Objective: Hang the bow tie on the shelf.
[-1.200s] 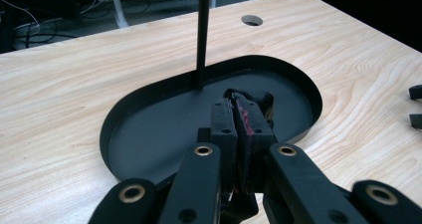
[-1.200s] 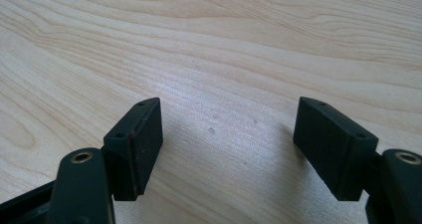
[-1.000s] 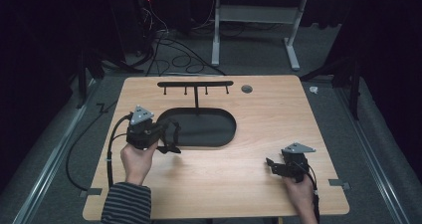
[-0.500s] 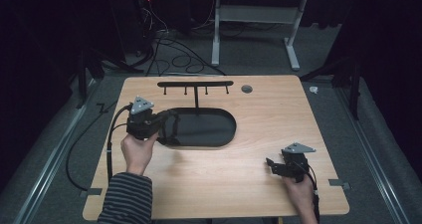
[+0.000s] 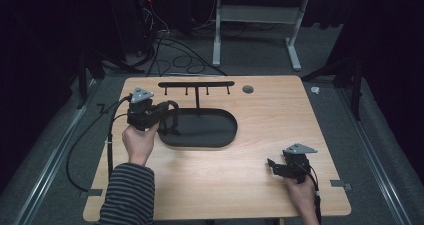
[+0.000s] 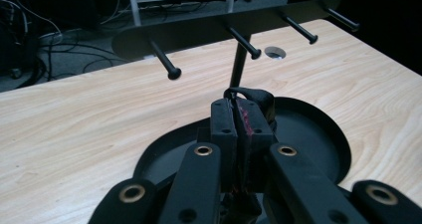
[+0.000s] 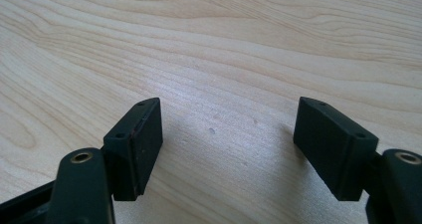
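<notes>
Carried up toward the rack, a black strap is clenched in the left gripper; hooking onto a peg is next. Right gripper gapes, idle.

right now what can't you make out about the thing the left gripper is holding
- The dark looped thing: left gripper view, the shut jaws cover most of it; what it is cannot be told.
- Same thing, high view: too small and dark against the black tray, beside the left gripper.
- Hook rack: ends cut off by the frame edge.
</notes>
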Tool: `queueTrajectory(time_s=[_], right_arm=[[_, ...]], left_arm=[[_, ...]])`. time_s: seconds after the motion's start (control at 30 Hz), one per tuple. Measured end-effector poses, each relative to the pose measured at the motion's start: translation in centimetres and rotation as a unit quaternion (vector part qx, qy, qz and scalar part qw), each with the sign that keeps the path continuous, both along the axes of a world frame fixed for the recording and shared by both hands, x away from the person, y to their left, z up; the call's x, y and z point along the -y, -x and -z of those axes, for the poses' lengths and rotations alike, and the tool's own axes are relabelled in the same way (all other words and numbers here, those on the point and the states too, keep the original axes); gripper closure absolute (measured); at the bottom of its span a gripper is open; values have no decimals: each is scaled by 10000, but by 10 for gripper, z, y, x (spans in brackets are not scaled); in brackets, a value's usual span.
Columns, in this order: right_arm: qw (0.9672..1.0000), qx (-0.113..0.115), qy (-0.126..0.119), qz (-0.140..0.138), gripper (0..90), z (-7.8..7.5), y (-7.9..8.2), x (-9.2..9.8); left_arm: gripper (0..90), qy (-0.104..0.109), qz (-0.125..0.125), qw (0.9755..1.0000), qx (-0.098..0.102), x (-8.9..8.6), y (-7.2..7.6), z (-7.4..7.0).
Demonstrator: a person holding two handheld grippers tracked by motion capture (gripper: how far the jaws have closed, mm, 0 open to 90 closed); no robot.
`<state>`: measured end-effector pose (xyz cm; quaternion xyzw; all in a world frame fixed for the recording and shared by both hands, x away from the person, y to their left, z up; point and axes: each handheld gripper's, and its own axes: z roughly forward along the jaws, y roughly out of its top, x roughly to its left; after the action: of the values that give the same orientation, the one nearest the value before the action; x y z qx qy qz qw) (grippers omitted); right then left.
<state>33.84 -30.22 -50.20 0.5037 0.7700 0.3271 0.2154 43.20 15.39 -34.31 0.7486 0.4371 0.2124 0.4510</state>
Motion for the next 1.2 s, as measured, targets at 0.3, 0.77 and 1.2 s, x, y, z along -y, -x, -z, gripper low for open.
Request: queueTrajectory(time_s=[0.3, 0.77, 1.2], right_arm=[[10000, -1, -3, -2, 287, 0, 0, 0], [10000, 3, -2, -9, 287, 0, 0, 1], [10000, 19, 38, -40, 286, 0, 1, 0]], left_arm=[[870, -28, -73, 9999, 84, 4, -13, -9], [870, -121, -437, 9989, 79, -2, -35, -11], [867, -162, -752, 9970, 41, -6, -51, -7]])
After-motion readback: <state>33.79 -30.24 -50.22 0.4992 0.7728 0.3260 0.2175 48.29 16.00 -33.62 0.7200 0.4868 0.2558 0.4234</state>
